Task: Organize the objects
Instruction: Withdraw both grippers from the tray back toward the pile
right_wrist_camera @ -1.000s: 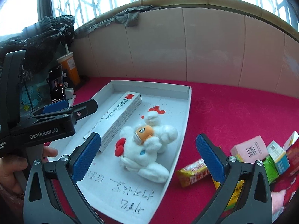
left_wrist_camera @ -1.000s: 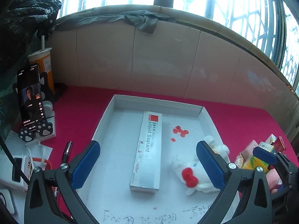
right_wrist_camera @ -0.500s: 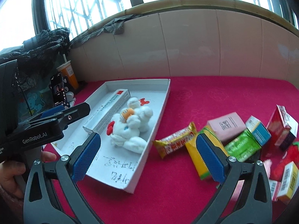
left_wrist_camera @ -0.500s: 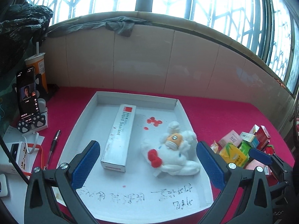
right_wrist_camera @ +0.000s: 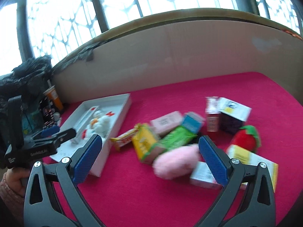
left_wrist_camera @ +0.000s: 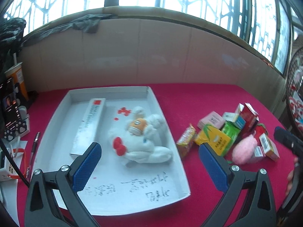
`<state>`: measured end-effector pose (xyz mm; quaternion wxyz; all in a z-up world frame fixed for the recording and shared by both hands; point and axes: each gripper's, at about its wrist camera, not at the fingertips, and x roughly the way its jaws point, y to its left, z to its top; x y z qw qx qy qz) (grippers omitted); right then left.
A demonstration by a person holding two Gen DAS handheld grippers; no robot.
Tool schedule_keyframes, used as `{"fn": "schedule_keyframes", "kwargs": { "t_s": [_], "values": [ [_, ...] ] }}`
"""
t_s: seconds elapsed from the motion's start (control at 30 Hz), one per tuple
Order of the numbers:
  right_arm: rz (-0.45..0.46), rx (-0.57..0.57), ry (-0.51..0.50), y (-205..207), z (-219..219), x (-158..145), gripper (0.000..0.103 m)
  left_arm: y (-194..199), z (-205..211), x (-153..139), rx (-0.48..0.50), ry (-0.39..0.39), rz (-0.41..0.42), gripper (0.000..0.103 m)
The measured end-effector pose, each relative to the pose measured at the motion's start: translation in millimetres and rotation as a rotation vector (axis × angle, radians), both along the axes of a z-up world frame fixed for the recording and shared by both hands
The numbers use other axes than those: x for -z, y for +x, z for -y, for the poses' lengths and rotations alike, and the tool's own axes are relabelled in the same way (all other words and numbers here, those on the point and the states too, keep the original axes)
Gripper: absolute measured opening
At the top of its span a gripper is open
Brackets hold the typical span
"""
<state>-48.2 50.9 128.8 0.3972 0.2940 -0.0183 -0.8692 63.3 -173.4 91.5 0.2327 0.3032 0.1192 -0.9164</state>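
Worktop front right: a bare stretch of red worktop (right_wrist_camera: 151, 198) is seen ahead of the right gripper (right_wrist_camera: 149, 157), open to a pass.
Worktop back: a clear band is left between the wall (left_wrist_camera: 151, 56) and the tray (left_wrist_camera: 157, 104).
Gap: a narrow lane is left between the tray's right wall and the snack bar (left_wrist_camera: 186, 140).
Pile: the right side is blocked by a close heap of small boxes (right_wrist_camera: 170, 141), a pink plush (right_wrist_camera: 176, 162) and a strawberry toy (right_wrist_camera: 245, 141).
Tray inside: the middle is taken by a long box (left_wrist_camera: 89, 126) and a white plush toy (left_wrist_camera: 144, 141); the front floor is free.
Left edge: the way is crowded by a phone (left_wrist_camera: 9, 109), a cup (left_wrist_camera: 17, 79), a pen (left_wrist_camera: 34, 149) and cables (left_wrist_camera: 11, 160).
Fingers: both pairs are held wide apart, with nothing between them.
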Motion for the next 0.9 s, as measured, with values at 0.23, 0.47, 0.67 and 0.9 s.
{"fn": "schedule_keyframes", "kwargs": {
  "t_s": [0.23,0.47,0.67,0.9],
  "values": [
    [0.04,0.201,-0.011,-43,-73,13,0.103,-34,-40,14,0.155,0.026,0.07,0.103],
    [0.141,0.256,0.003,-74,-118,41,0.103,-59,-68,33,0.239,0.084,0.129,0.103],
    [0.015,-0.056,0.13,-70,-92,40,0.103,-74,-75,42,0.288,0.127,0.178,0.103],
    [-0.136,-0.298,0.389,-61,-57,43,0.103,-93,-52,46,0.19,0.317,0.188,0.103]
  ]
}}
